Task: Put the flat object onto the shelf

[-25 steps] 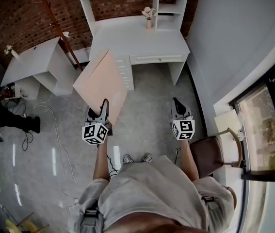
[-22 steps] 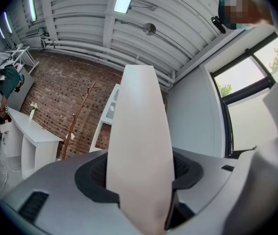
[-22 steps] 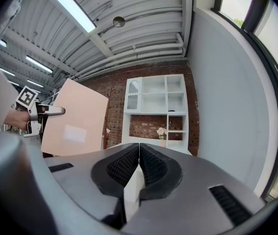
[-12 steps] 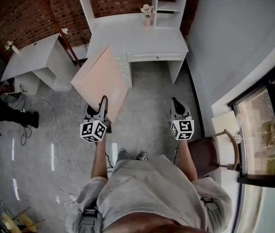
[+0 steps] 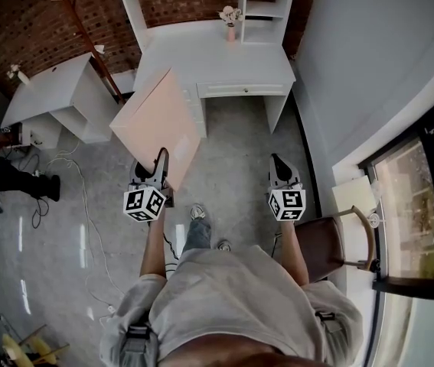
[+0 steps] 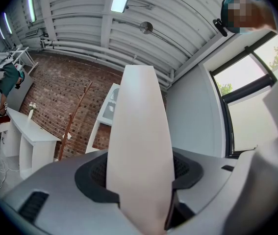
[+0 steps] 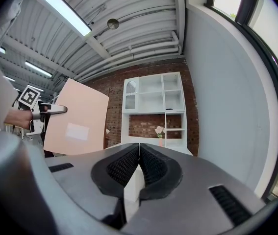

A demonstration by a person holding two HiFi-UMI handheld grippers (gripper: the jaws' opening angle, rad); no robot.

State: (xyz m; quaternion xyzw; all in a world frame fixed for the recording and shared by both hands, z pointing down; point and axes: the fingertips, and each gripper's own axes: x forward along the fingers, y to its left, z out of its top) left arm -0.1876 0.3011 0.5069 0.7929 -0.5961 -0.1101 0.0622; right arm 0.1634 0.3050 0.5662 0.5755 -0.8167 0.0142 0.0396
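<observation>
Flat object (image 5: 158, 121), a pale pinkish panel, is pinched at its near edge by the left gripper (image 5: 160, 159). In the left gripper view it stands edge-on btwn the jaws w/ pads pressing both faces, so the grip looks firm. The panel sits left of centre in the head view, tilted, rising from the gripper toward frame top, clear of the floor (image 5: 232, 151). Right gripper (image 5: 279, 163), right of centre, has its jaws pressed together w/ nothing btwn them. It's apart from the panel & gives no support.

Outward: white desk (image 5: 224, 63) at upper centre of the head view, w/ the shelf unit (image 5: 266, 10) on top of it & a small vase (image 5: 231, 23) w/ flowers beside the shelves. The panel's far corner overlaps the desk's left front in the frame; can't tell if it's really that close. A 2nd white table (image 5: 48, 98) is at upper left & a chair (image 5: 331, 243) at lower right. One shoe (image 5: 196, 214) is forward at lower centre.

Progress, as I judge it:
- Done: pick-up; the panel is in hand & off the ground.
- Not done: it isn't at the shelf yet.
- Left: close the gap to the desk, raise the panel to a shelf level, slide or lay it in, then release.
- Which compartment fits, can't tell from here
</observation>
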